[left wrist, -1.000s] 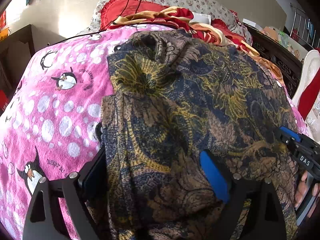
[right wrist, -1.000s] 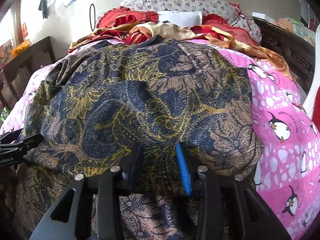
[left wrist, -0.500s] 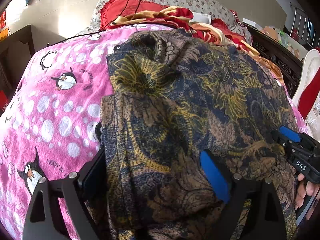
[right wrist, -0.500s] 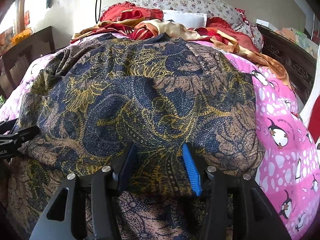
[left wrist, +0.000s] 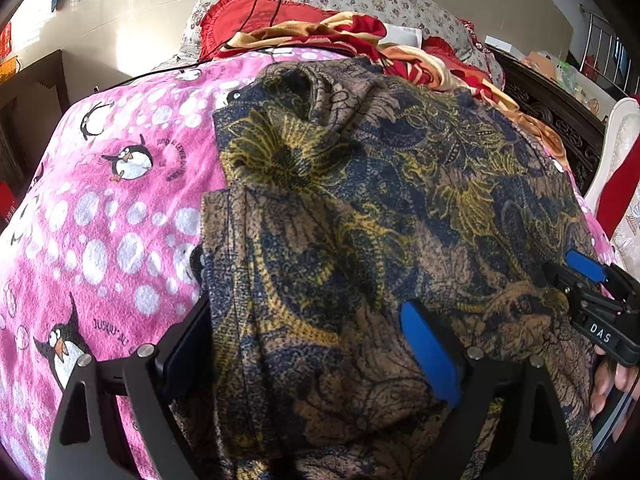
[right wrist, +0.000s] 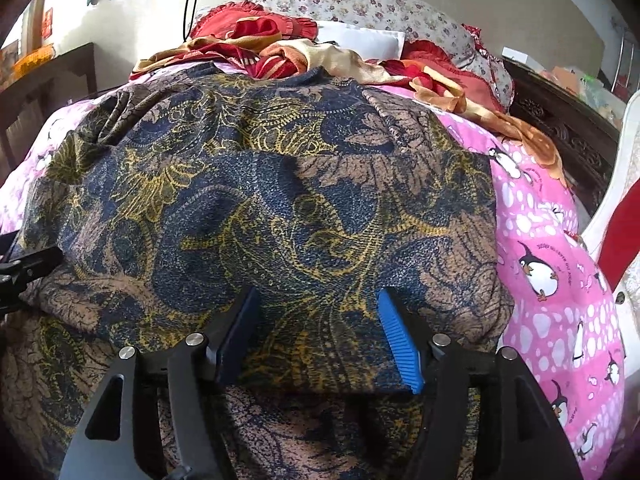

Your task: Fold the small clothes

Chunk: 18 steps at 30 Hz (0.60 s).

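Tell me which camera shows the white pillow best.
The right wrist view. There the white pillow lies broad and unblocked behind the red and gold cloths, at the head of the bed. In the left wrist view only a sliver shows past those cloths.

Sunlight is glaring off the pale wall [left wrist: 132, 32] behind the bed. A floral pillow [right wrist: 360, 4] is lying at its head, and a dark carved wooden frame [right wrist: 560, 128] is running along one side.
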Each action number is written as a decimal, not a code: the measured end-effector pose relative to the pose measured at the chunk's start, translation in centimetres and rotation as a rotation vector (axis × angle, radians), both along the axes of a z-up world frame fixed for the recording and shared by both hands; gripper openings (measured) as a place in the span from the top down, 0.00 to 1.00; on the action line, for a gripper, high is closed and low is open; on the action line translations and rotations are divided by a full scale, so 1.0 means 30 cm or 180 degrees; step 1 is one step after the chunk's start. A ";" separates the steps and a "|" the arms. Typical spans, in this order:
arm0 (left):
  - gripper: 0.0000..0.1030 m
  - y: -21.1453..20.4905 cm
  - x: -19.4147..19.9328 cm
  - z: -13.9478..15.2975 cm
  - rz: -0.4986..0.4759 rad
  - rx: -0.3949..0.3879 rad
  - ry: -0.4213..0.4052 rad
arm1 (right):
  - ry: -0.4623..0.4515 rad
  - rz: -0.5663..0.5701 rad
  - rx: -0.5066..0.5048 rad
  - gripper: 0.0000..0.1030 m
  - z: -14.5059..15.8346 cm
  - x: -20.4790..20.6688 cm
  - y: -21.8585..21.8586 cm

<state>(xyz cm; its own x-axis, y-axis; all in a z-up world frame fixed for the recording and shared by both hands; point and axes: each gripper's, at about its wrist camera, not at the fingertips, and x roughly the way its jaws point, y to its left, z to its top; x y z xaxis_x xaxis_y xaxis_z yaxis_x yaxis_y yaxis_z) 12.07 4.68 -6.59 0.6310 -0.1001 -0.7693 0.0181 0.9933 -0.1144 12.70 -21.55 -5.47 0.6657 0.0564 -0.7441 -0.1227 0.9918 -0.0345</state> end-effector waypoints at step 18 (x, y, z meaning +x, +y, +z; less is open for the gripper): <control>0.08 -0.003 0.002 -0.003 -0.0003 0.0023 0.0009 | 0.0249 0.0157 0.0219 0.29 0.003 -0.009 -0.039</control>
